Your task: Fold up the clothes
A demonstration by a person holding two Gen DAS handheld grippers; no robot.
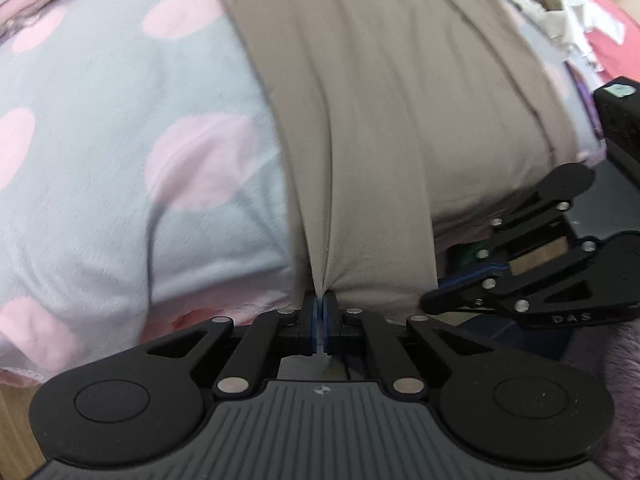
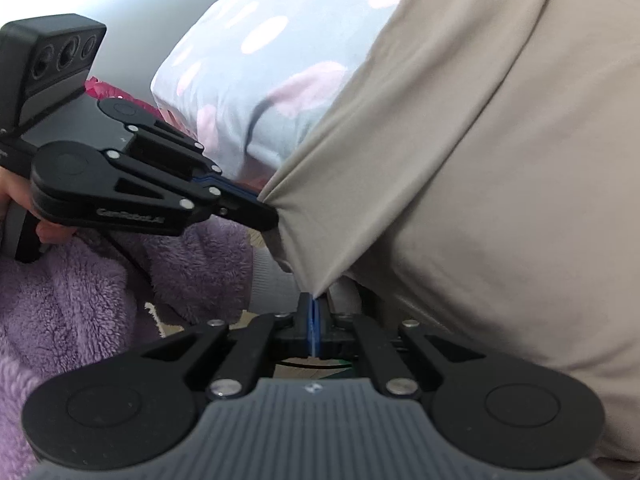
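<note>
Landmark: garment (image 1: 384,128), spread over the bed cover (image 1: 120,128) and hanging past the cover's near edge.
Left gripper (image 1: 319,300): at the garment's near hem, jaws closed on a pinch of cloth.
Right gripper (image 2: 313,304): at the garment's near corner, jaws closed on its tip; right of the left gripper, near it.
Bed cover: under the garment, extending left of it.
Crumpled clothes (image 1: 560,4): beyond the garment, far right.
Fleece fabric (image 2: 80,292): below and left of the garment's near corner, under the left gripper.
</note>
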